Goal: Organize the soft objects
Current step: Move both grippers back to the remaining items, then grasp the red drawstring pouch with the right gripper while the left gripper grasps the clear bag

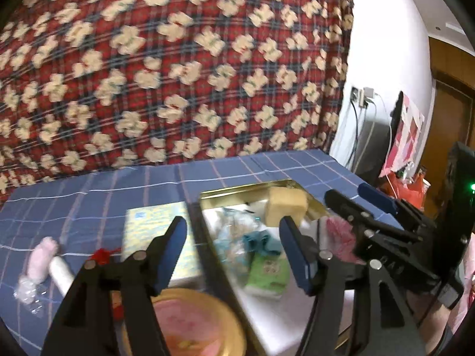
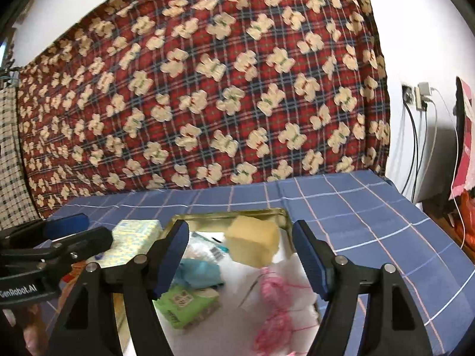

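A gold metal tray sits on the blue checked table. It holds a yellow sponge, a teal cloth, a green tissue pack, a clear plastic bag and pink yarn. My left gripper is open and empty above the tray's left part. My right gripper is open and empty above the tray; it also shows in the left wrist view.
A yellow-patterned tissue pack lies left of the tray. A pink soft roll, a white roll and a red tassel lie further left. A round gold-rimmed tin is near. A bear-print quilt stands behind.
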{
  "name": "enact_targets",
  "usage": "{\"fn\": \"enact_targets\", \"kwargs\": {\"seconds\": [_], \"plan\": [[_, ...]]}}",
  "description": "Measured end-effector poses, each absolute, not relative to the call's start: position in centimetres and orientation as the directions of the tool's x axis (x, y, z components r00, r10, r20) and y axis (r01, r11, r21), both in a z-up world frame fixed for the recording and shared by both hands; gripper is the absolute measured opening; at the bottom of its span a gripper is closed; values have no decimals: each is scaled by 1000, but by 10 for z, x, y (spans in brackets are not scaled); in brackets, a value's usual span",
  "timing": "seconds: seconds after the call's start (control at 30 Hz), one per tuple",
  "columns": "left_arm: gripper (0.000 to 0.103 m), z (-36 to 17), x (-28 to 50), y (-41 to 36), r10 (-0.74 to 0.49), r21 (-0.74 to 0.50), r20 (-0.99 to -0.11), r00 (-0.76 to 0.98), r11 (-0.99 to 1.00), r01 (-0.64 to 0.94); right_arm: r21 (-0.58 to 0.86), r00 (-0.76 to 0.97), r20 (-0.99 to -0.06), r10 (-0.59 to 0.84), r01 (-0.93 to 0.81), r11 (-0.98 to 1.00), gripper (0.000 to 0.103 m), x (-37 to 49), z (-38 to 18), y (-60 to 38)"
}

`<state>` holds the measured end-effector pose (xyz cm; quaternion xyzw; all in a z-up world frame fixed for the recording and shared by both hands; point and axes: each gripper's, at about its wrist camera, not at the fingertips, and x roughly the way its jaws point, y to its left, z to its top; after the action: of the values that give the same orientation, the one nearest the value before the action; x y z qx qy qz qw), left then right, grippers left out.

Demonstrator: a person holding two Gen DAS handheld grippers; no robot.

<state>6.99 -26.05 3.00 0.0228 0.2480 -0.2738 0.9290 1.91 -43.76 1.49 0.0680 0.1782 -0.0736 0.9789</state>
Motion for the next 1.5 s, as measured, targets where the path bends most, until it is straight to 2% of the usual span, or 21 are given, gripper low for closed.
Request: {"fn": "enact_targets", "kwargs": {"seconds": [0.17,0.27,0.5,0.6,0.8,1.03,1.23,1.3,1.47,1.5], "plan": [[69,23,72,-203,-387,-66,-455,802,913,403,113,939,-337,-66,110,988,74,16,20,-411],[74,15,80,-163,-297,-39,-459,837,948,314,106,946,-325,-11,48,993,75,14,23,-387],[74,-17,112,-64,-76,-27,-551,831,997,73,57,925,-357,128,-116,992,75,27,21,-319],[74,-27,124,-37,-30,-27,-591,806,999,18,34,904,-394,166,-167,985,75,40,17,-292],[74,-49,146,-13,-7,-15,-662,750,1000,-4,-19,844,-485,227,-270,963,75,69,13,-236],[74,-54,158,-4,-35,-24,-706,707,999,25,-119,740,-647,184,-337,934,74,113,-5,-185],[74,-61,163,-6,-66,-23,-736,673,997,72,-187,673,-729,125,-372,909,64,129,-21,-170],[74,-63,163,-6,-71,-26,-741,667,997,77,-211,647,-755,109,-396,894,64,132,-25,-164],[87,-67,166,-8,-50,5,-751,658,997,81,-302,611,-792,20,-419,856,64,141,-40,-151],[87,-68,166,-8,-49,7,-752,657,997,83,-305,602,-798,14,-423,853,64,143,-41,-150]]}}
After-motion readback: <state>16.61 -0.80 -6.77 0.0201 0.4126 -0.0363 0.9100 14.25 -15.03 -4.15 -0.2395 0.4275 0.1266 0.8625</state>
